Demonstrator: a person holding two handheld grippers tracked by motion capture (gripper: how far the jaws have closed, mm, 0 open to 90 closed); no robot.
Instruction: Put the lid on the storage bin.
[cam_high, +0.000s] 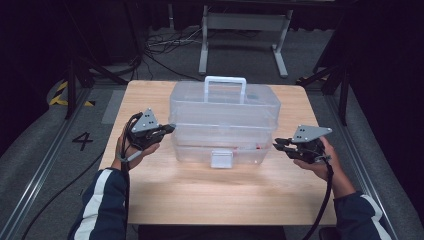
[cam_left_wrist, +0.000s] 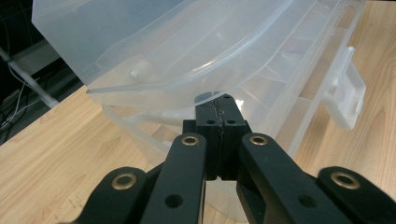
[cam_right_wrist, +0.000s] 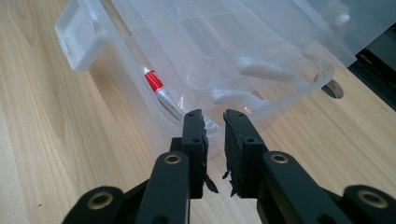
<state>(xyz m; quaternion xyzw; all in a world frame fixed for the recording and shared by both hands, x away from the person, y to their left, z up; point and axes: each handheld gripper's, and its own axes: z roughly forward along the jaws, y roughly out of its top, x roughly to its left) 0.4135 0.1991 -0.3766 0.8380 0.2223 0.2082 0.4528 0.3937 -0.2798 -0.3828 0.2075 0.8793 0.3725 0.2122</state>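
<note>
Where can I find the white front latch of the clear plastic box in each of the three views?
High view: the latch hangs at the middle of the clear box, on its near wall.
Left gripper view: the latch is at the right edge, beyond the shut left gripper.
Right gripper view: the latch is at upper left.
Shared landmark: the wooden table.

1. We see a light wooden table (cam_high: 220, 200) standing on grey carpeted floor (cam_high: 45, 150).
2. We note a white metal frame (cam_high: 245, 22) behind, with black cables (cam_high: 165, 47) beside it.
3. We find dark surroundings and a floor number "4" (cam_high: 82, 141).
</note>
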